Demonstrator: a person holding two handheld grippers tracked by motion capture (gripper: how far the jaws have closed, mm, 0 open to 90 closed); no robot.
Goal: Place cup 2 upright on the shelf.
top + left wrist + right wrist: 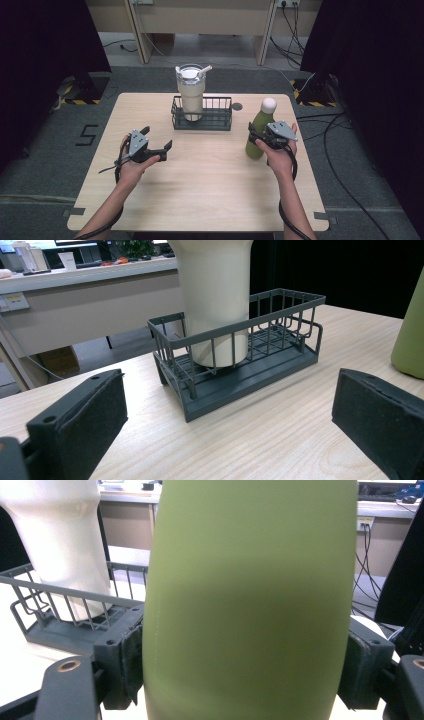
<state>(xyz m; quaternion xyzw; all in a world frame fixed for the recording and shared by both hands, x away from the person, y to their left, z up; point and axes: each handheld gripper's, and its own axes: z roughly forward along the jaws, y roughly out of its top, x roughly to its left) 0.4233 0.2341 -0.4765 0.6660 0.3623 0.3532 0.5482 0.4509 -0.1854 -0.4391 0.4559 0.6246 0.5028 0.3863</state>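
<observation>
High view: right gripper clamps the green bottle mid-body, upright on the tabletop just right of the wire basket. Smooth, rigid, probably slippery and heavy; hold low on the body. Left gripper gapes, holding nothing.

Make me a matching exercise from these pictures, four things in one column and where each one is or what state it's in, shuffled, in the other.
Things:
1. tumbler
2. green bottle
3. left gripper
4. wire basket

States:
A. open, holding nothing
B. standing in the basket's left end
C. between the right gripper's jaws
D. at the table's far edge, right half free

Pairs: 1-B, 2-C, 3-A, 4-D
</observation>
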